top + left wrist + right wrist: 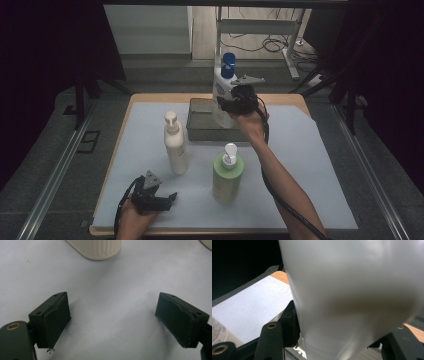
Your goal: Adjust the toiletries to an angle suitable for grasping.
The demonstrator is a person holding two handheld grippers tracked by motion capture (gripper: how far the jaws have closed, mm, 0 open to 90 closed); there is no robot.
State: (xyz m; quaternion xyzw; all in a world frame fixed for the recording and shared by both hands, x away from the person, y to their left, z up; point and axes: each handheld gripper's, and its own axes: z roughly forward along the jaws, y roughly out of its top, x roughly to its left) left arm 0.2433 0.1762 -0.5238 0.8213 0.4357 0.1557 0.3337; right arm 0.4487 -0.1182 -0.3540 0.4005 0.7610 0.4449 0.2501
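My right gripper (226,106) is shut on a white bottle with a blue cap (223,82), held upright above a dark grey tray (199,132) at the back middle of the table. In the right gripper view the bottle's white body (352,290) stands close up between the two black jaws, which press on its sides. My left gripper (168,198) rests low on the white sheet at the front left, open, with nothing between its jaws (112,322). The base of a cream pump bottle (96,248) stands just ahead of it.
The cream pump bottle (176,145) stands left of centre and a green pump bottle (227,176) stands in front of the tray. A white sheet (310,165) covers the wooden tabletop. Metal rails and dark curtains flank the table.
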